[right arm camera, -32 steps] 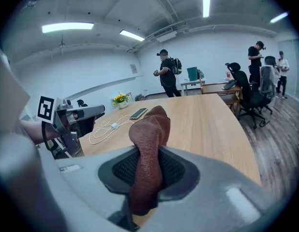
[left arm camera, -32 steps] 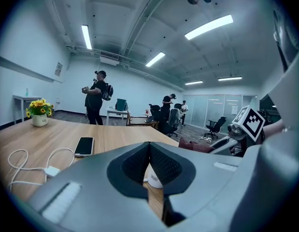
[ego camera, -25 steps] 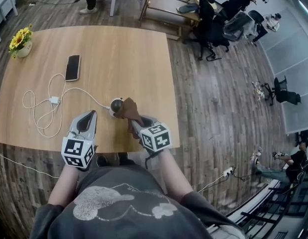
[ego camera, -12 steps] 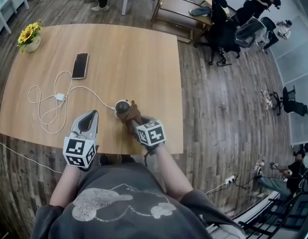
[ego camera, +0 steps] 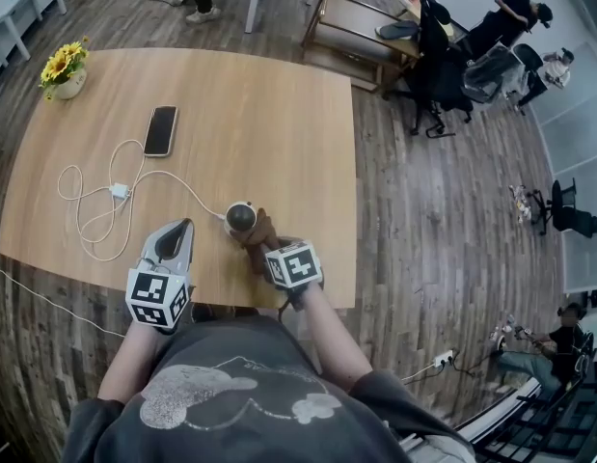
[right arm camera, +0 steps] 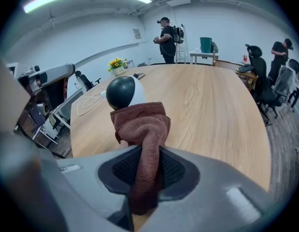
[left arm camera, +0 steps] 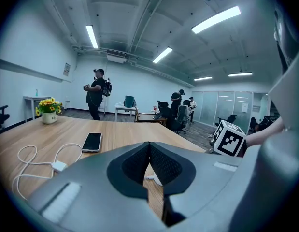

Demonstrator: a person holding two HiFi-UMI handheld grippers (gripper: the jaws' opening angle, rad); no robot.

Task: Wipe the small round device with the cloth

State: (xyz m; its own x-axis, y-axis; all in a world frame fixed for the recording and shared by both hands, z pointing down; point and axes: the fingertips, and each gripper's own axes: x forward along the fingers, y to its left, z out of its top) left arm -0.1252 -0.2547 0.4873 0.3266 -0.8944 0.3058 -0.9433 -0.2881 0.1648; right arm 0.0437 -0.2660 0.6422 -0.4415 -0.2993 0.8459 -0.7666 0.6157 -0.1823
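Observation:
The small round device, dark on top with a white body, stands near the front edge of the wooden table. In the right gripper view the round device is right ahead, and the brown cloth bunches against its near side. My right gripper is shut on the cloth. The head view has the cloth touching the device's lower right, ahead of the right gripper. My left gripper rests left of the device, shut and holding nothing; its own view has the left gripper pointing over the table.
A white charging cable loops from the device toward the left. A black phone lies farther back, and a pot of yellow flowers stands at the far left corner. The table's right edge is close. Chairs and people stand beyond.
The right gripper has drawn the cloth a little down the device's near right side. The left gripper stays put beside it. The head view has shifted slightly.

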